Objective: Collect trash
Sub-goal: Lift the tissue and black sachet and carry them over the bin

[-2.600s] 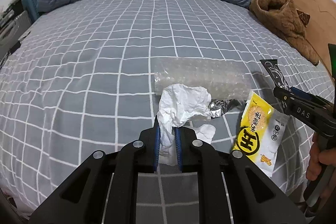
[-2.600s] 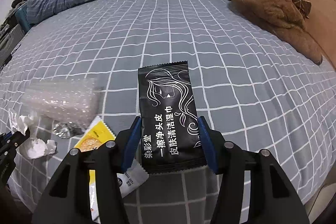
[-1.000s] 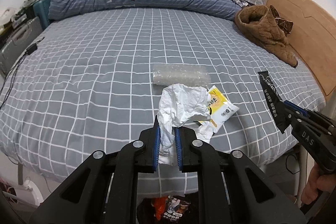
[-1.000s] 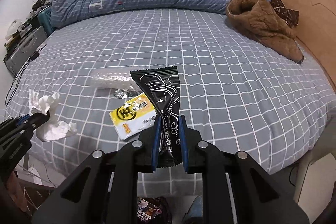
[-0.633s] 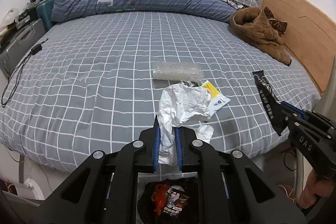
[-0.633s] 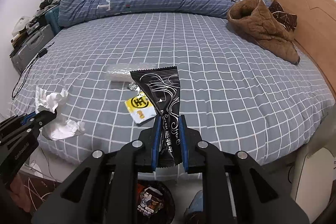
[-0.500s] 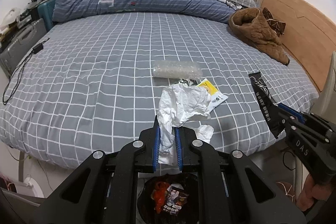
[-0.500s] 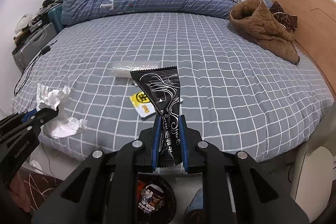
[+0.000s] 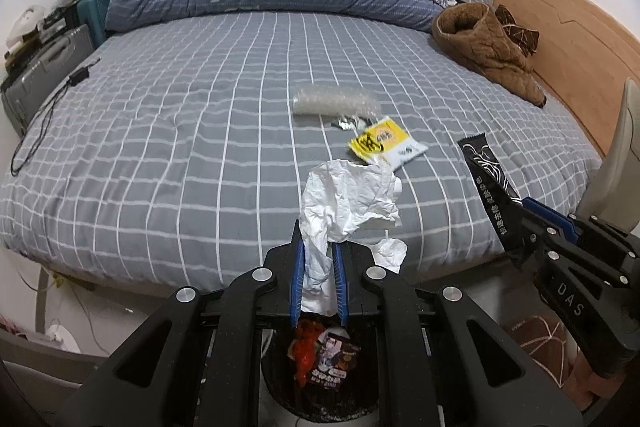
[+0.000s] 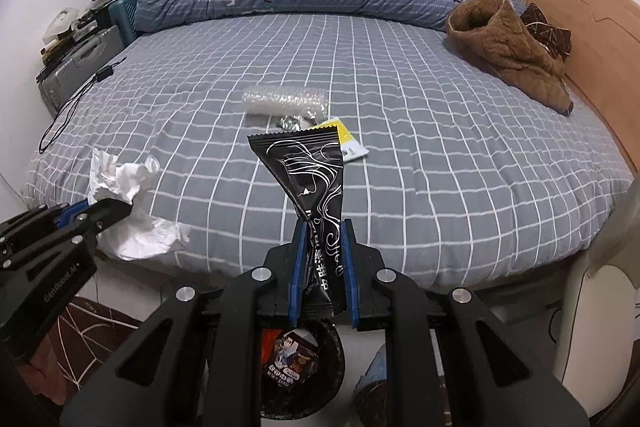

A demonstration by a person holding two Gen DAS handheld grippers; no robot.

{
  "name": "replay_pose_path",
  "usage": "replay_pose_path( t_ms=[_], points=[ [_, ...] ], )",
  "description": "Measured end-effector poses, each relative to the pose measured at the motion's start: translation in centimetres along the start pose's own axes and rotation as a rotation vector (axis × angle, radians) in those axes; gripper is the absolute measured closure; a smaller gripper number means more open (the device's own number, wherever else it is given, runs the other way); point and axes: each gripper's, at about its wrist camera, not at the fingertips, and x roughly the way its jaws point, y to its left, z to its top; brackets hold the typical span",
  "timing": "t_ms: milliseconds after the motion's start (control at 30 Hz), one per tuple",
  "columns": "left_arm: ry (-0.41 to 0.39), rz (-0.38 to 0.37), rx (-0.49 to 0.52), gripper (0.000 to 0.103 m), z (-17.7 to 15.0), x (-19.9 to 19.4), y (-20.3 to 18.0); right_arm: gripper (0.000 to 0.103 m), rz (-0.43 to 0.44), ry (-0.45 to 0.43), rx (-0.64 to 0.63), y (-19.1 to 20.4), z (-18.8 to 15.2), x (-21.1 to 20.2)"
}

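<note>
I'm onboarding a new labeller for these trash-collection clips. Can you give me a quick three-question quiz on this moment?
1. What does the left gripper hold?
2. True or false: the right gripper is open and empty.
3. Which item lies on the bed? A) yellow snack packet B) black sachet C) crumpled white tissue

Key:
1. The crumpled white tissue, above the trash bin.
2. False: it is shut on the black sachet.
3. A, beside the bubble wrap.

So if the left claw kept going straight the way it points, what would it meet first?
Probably the trash bin below the left claw, which grips crumpled white paper; depth is unclear, so it may overshoot toward the bed's edge.
</note>
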Motion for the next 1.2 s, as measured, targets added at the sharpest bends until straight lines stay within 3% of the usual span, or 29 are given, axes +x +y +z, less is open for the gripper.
replay_pose_path(
  t_ms=[700, 1200],
  points=[
    [0.063, 0.007, -0.039, 0.090, -7.6, 0.4, 1.5, 0.087, 0.016, 0.077, -0.051, 3.1, -8.0, 0.5],
    [0.101, 0.030, -0.039, 0.090, -11.2, 3.6, 2.4, 0.087, 0.024, 0.180, -0.032, 4.0, -12.6, 5.0]
  ],
)
